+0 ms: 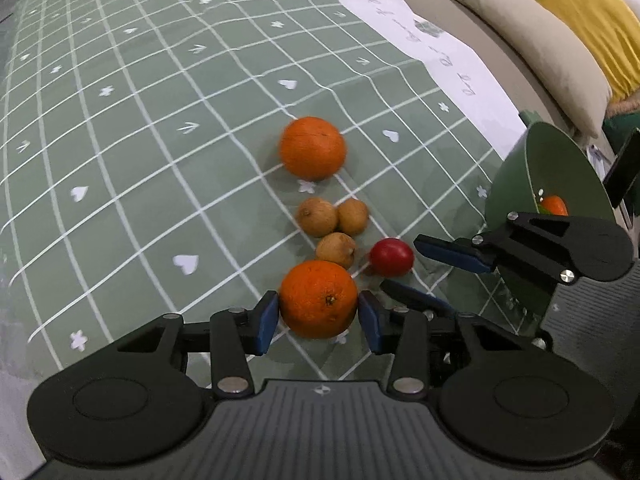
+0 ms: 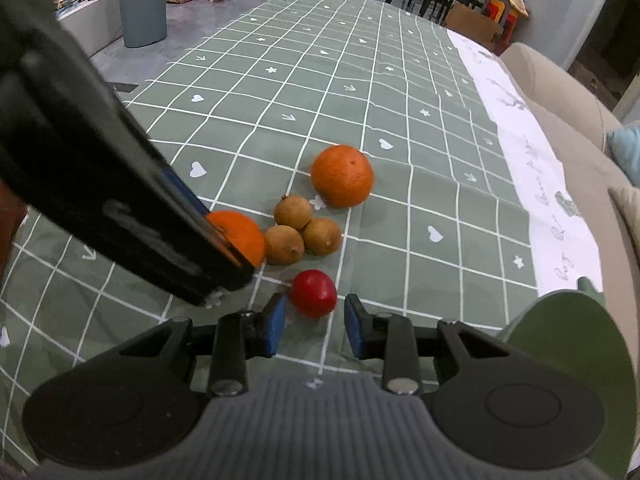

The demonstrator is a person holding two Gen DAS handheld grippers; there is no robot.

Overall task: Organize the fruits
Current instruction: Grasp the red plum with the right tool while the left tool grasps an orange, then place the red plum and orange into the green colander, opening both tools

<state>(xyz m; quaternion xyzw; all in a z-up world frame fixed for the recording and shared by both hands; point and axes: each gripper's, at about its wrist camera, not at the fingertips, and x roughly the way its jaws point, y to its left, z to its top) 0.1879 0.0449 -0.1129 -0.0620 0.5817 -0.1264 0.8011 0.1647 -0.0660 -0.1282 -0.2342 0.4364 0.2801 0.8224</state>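
Bench (image 2: 400,92) under a green checked cloth carries everything. Sofa (image 2: 560,92) runs along its far side. Next in size, a green bowl (image 1: 516,168) stands at the bench edge with something orange inside (a fruit, probably; the view is partly blocked). Left gripper (image 1: 318,316) has its jaws on both sides of the near orange (image 1: 318,300), the blue pads touching or all but touching the peel. Right gripper (image 2: 315,326) holds its jaws spread just short of the red fruit (image 2: 313,292), not gripping it. A second orange (image 1: 312,148) lies farther off. Smallest, three brown fruits (image 1: 332,224) cluster between the oranges, touching one another.
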